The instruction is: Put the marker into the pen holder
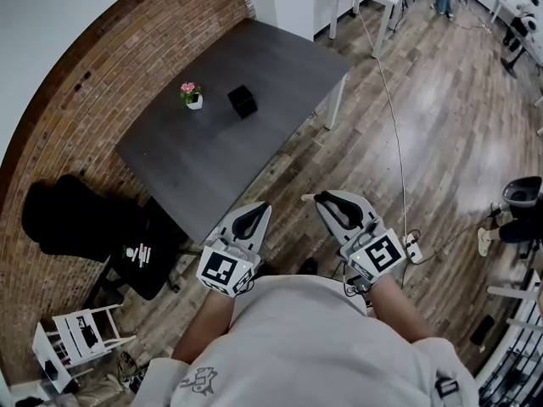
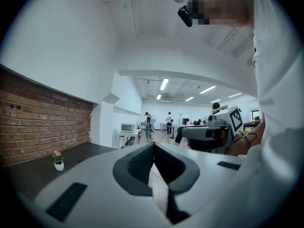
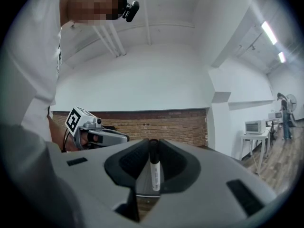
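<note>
The black pen holder [image 1: 243,101] stands on the dark grey table [image 1: 254,58], near its middle. My right gripper [image 1: 322,197] [image 3: 154,144] is shut on the marker [image 3: 155,170], a white barrel with a black cap that stands upright between the pads. My left gripper [image 1: 261,209] [image 2: 153,145] is shut with nothing in it. Both grippers are held close to the person's body, over the wood floor just short of the table's near corner. The pen holder is hidden in both gripper views.
A small white pot with pink flowers [image 1: 193,97] [image 2: 58,161] stands left of the pen holder. A brick wall [image 1: 102,83] runs behind the table. A black bag [image 1: 68,214] and a black chair [image 1: 148,261] are at its left end. A cable [image 1: 394,142] crosses the floor on the right.
</note>
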### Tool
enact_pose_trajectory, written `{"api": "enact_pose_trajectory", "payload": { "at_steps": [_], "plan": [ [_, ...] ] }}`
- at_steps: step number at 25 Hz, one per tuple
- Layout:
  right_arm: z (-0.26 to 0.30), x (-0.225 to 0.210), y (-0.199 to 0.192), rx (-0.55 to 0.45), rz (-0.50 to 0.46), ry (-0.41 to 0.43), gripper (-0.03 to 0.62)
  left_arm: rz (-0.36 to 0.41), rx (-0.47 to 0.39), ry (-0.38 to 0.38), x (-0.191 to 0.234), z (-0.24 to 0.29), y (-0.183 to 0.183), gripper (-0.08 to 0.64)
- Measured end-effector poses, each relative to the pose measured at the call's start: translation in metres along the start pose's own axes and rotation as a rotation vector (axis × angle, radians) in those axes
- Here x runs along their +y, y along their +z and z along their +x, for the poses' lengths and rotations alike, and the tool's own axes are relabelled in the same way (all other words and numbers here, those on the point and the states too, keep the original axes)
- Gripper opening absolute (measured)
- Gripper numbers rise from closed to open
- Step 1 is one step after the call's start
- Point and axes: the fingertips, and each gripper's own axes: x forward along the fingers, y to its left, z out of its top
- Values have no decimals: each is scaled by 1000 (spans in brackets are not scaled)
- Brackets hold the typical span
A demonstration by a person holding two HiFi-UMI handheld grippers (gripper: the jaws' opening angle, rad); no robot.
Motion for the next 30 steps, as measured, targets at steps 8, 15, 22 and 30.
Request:
{"api": "enact_pose_trajectory", "payload": {
  "at_steps": [8,15,22,30],
  "plan": [
    [30,-16,-7,21,1,-11,72,-4,0,-21,26,20,-5,11],
    [80,-29,1,15,-26,-34,72,10,-32,-25,81,25,10,11],
    [168,-20,10,-4,-27,-30,72,75,-39,-38,146,12,22,11],
    [246,12,8,6,-28,24,72,30,-65,9,210,-23,22,11]
  ]
}}
